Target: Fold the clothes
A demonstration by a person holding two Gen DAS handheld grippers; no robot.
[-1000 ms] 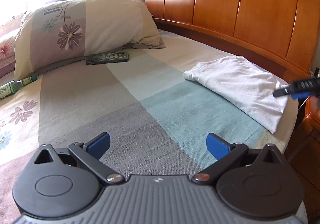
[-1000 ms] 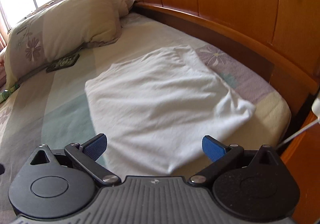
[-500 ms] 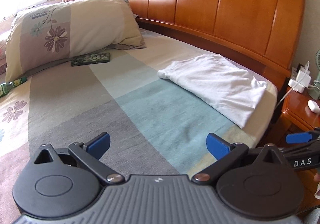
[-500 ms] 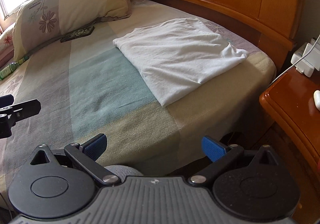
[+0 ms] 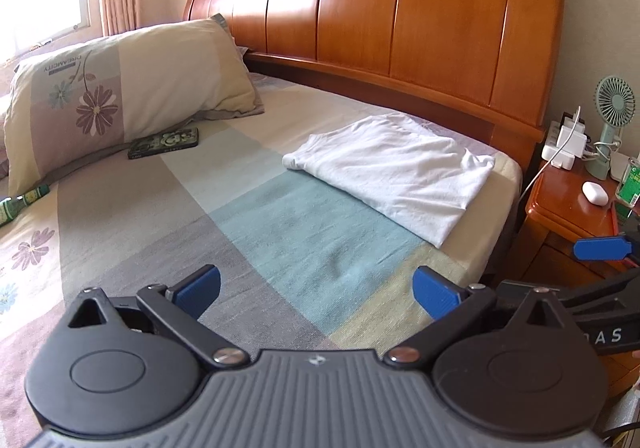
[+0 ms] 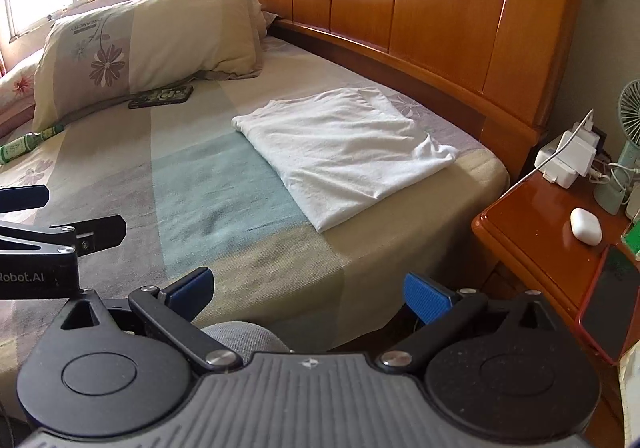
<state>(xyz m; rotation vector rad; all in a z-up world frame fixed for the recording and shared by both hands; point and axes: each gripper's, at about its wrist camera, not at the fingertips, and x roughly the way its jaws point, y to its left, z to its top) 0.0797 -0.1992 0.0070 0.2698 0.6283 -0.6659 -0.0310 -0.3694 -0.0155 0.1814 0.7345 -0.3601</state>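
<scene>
A white garment (image 5: 394, 175) lies folded into a flat, roughly rectangular packet, right of centre in the left wrist view, on the striped bedsheet (image 5: 280, 232) just below the wooden headboard (image 5: 400, 19). Its surface shows soft wrinkles, and one corner bunches slightly toward the bed's right edge. At the bottom of each frame, the left gripper (image 5: 316, 286) and right gripper (image 6: 308, 290) hang with jaws spread wide, holding nothing, well apart from the cloth.

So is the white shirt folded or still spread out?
Folded: the shirt lies as a compact layered rectangle on the bed, neither claw touching it.
</scene>
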